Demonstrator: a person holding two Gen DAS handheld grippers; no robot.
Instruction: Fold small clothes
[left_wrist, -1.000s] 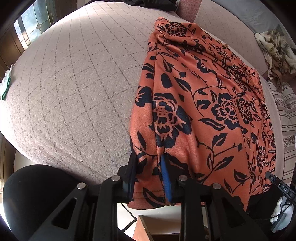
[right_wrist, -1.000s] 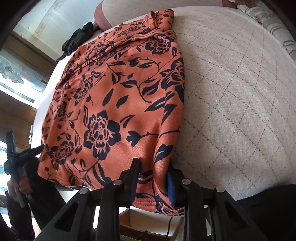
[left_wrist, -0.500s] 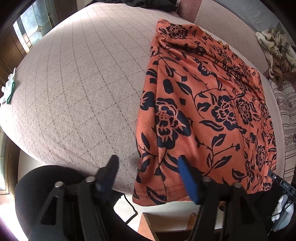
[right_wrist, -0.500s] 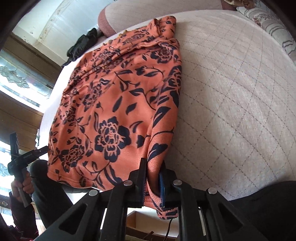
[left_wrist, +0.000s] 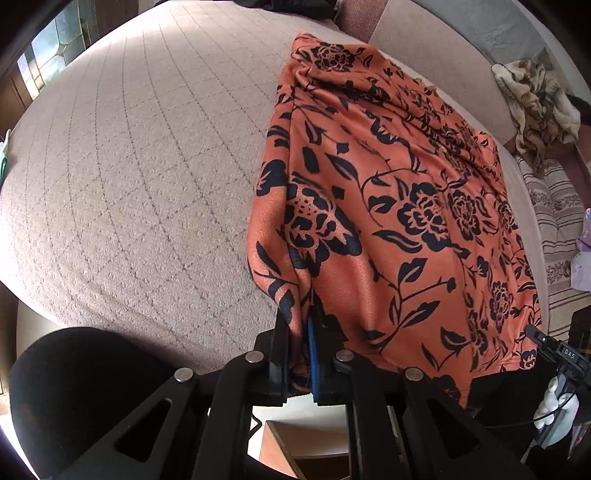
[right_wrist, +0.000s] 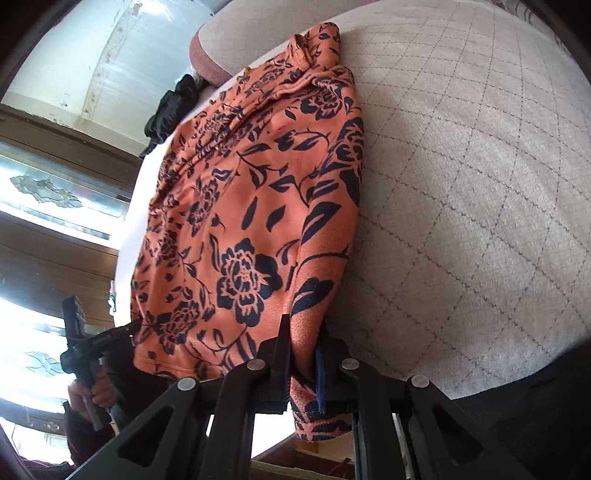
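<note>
Left wrist view: left hand-held gripper (left_wrist: 300, 354), wide half a second ago, now clamps the orange floral garment (left_wrist: 388, 206) hem

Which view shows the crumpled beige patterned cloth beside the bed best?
The left wrist view: the crumpled beige patterned cloth lies unobstructed at the upper right, beyond the orange floral garment. The right wrist view does not show it.

Hem of the orange floral-print garment (left_wrist: 388, 206): both near corners are swallowed between closed gripper pads.
Dark bundle of cloth at the bed's far edge (right_wrist: 168, 107): too crumpled to tell what it is.
Brown wooden box below the bed edge (left_wrist: 295, 450): cut off by the frame, contents unseen.
Hand on the other gripper's handle (right_wrist: 90, 395): partly covered, edge-blurred.
Cream patterned heap (left_wrist: 535, 107): shape unclear.
</note>
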